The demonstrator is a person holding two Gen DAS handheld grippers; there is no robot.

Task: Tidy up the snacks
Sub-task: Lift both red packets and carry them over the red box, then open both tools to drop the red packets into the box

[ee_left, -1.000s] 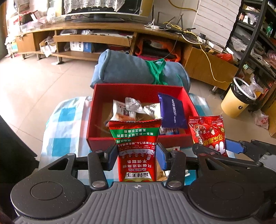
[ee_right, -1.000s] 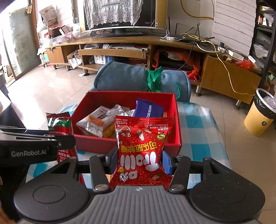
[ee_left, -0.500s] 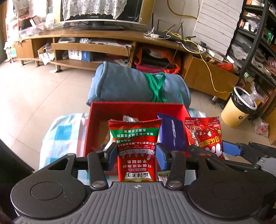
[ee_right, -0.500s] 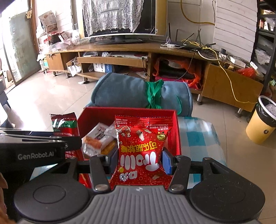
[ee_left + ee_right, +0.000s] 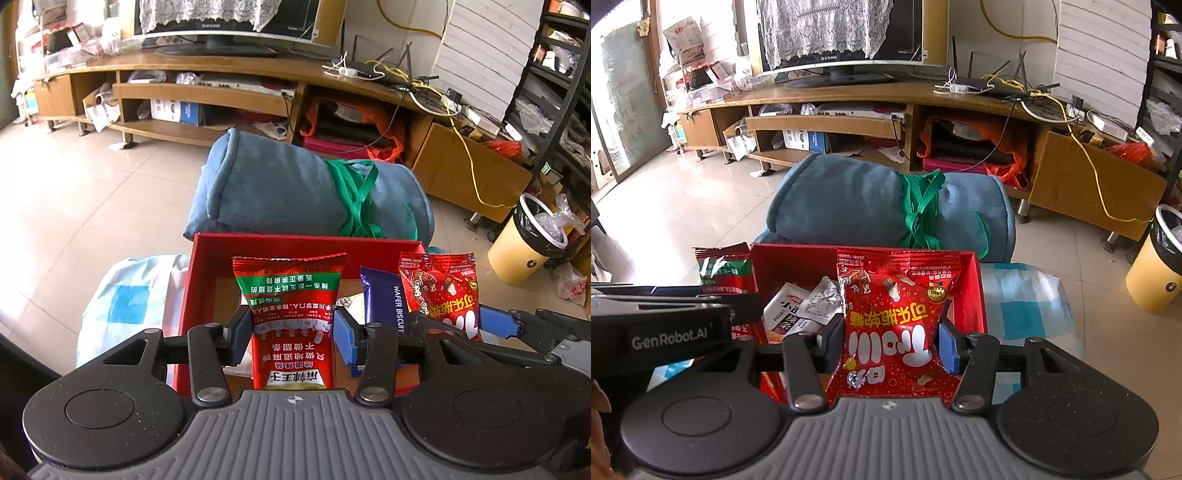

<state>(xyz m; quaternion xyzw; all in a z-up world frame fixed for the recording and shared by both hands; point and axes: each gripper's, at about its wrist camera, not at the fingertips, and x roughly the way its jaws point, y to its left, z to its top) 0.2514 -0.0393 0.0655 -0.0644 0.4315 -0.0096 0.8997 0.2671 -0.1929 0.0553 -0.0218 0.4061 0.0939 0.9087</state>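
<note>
Your left gripper (image 5: pixel 291 334) is pinching a red-and-green snack packet (image 5: pixel 291 295), its blue pads pressed against both sides — the packet stands upright in front of the red box (image 5: pixel 207 266), over its near edge. Your right gripper (image 5: pixel 890 341) is clamped the same way on a red candy bag (image 5: pixel 894 314), held upright above the box's right half. Each gripper shows in the other's view: the candy bag (image 5: pixel 441 291) just right of your left claw, the green-banded packet (image 5: pixel 726 269) at the box's left wall. Inside the box lie a purple wafer biscuit pack (image 5: pixel 384 299) and some white and silver packets (image 5: pixel 803 304). The box rests on a blue-checked cloth (image 5: pixel 1023 295), with a rolled blue blanket (image 5: pixel 295 192) right behind it.
</note>
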